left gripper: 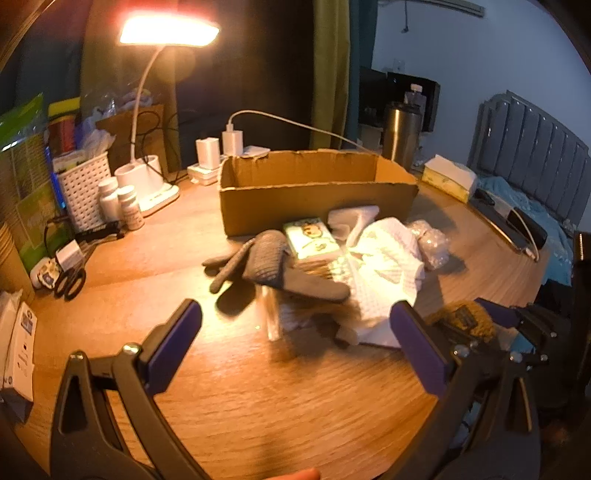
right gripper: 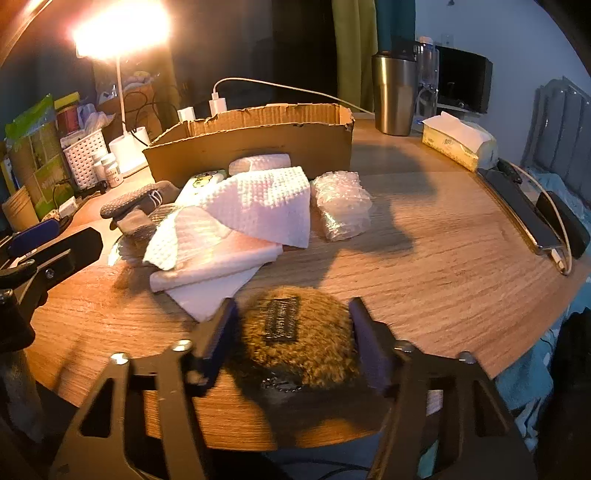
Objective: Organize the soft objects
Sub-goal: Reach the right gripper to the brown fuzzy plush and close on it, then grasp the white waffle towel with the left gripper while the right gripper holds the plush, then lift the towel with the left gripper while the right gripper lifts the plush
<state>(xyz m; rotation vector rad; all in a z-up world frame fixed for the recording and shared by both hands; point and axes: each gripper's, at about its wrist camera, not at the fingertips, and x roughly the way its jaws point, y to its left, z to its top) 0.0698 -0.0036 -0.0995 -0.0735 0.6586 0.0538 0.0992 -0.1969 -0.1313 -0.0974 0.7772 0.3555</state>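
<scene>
A brown fuzzy pouch (right gripper: 299,332) with a dark patch lies on the round wooden table (right gripper: 424,280) near its front edge. My right gripper (right gripper: 291,306) is shut on it, one pad against each side. The pouch (left gripper: 461,321) also shows in the left wrist view, beside the right gripper (left gripper: 517,317). My left gripper (left gripper: 295,308) hovers open over the table, with nothing between its fingers. Just beyond it lies a pile: grey gloves (left gripper: 266,266), a white waffle cloth (left gripper: 384,266), a cartoon tissue pack (left gripper: 310,240) and bubble wrap (left gripper: 432,243). An open cardboard box (left gripper: 317,206) stands behind the pile.
A lit desk lamp (left gripper: 170,29), a white basket (left gripper: 85,184) and pill bottles (left gripper: 129,206) crowd the back left. A steel tumbler (right gripper: 393,96), a tissue box (right gripper: 458,144) and a phone on a cable (right gripper: 546,229) sit at the right.
</scene>
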